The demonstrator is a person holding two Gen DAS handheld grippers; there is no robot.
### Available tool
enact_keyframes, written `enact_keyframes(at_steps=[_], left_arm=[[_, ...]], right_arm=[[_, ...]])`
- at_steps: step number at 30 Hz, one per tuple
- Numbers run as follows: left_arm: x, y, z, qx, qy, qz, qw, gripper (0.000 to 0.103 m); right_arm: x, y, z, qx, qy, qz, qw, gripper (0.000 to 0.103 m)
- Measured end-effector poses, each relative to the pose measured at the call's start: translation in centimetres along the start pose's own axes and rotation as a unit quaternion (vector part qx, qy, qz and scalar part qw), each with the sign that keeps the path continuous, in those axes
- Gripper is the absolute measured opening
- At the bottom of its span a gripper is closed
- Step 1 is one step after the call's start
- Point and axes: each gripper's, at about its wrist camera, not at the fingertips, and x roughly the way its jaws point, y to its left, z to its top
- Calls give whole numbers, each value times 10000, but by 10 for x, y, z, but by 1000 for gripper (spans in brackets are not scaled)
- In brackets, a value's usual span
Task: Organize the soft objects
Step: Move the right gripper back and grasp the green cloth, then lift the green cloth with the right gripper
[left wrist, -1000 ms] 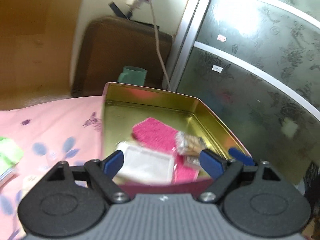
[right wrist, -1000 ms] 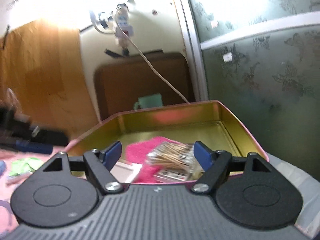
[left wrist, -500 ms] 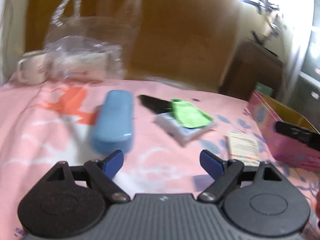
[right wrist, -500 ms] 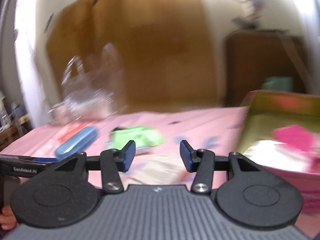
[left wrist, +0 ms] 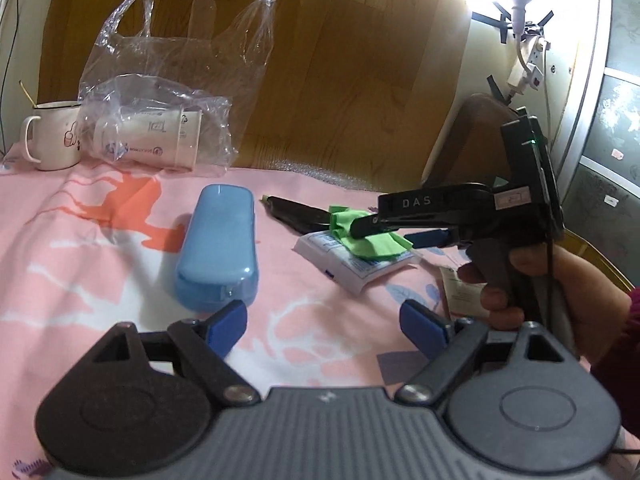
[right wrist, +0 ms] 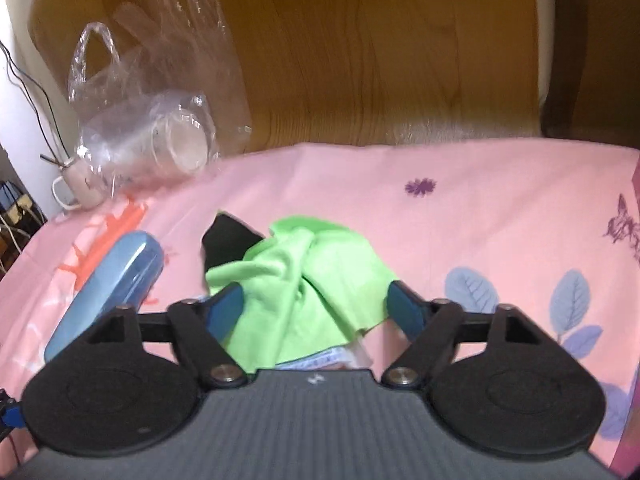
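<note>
A crumpled green cloth (right wrist: 304, 276) lies on a white tissue packet (left wrist: 352, 264) on the pink bedsheet. My right gripper (right wrist: 314, 306) is open, its blue pads on either side of the cloth, low over it. In the left wrist view the right gripper (left wrist: 404, 232) reaches over the green cloth (left wrist: 372, 240) from the right. My left gripper (left wrist: 324, 322) is open and empty, hovering above the sheet nearer the front.
A blue glasses case (left wrist: 218, 248) lies left of the cloth, also in the right wrist view (right wrist: 108, 284). A black object (left wrist: 300, 216) lies behind the cloth. A clear plastic bag with paper cups (left wrist: 160, 132) and a white mug (left wrist: 50, 140) stand at the back left.
Both grippers swung left from the gold tin to the bedsheet. The right gripper has opened wider and come down around the green cloth.
</note>
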Motion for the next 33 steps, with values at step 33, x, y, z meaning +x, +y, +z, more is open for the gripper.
enact_keyframes(at_steps=[33], left_arm=[[2, 10, 1, -265, 26, 95, 9996, 92]], right_arm=[[-126, 38, -134, -1262, -603, 369, 9895, 12]])
